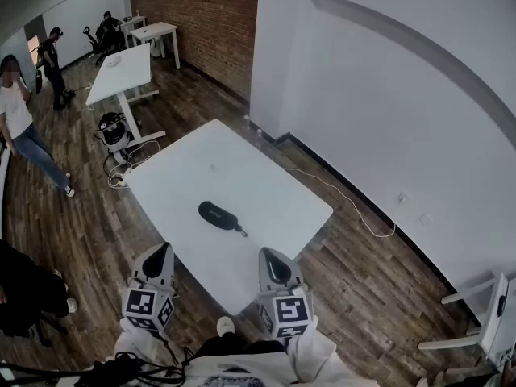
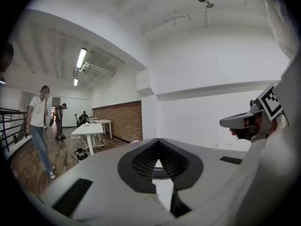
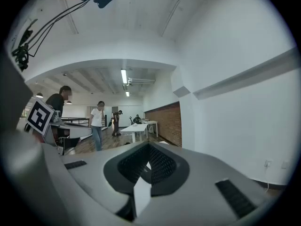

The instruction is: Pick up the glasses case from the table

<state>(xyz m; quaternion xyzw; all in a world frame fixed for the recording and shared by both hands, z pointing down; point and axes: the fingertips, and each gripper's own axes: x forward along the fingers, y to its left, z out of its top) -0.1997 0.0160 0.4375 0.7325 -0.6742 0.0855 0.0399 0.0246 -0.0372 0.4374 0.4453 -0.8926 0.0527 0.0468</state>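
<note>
The black glasses case (image 1: 218, 214) lies near the middle of the white table (image 1: 185, 172), with a short strap trailing toward its right end. Both grippers hover over the table's near corner, well short of the case. My left gripper (image 1: 164, 250) is to the lower left of the case, with its jaws together and nothing in them. My right gripper (image 1: 267, 255) is to the lower right, jaws also together and empty. The left gripper view (image 2: 158, 141) and the right gripper view (image 3: 149, 146) look level across the room, so the case is hidden below the jaws in both.
A second white desk (image 1: 121, 71) stands beyond the table near a brick wall (image 1: 218, 31). A person (image 1: 20, 127) walks at the far left and others stand further back. Cables (image 1: 121, 172) lie on the wooden floor by the table. A white chair (image 1: 484, 321) is at right.
</note>
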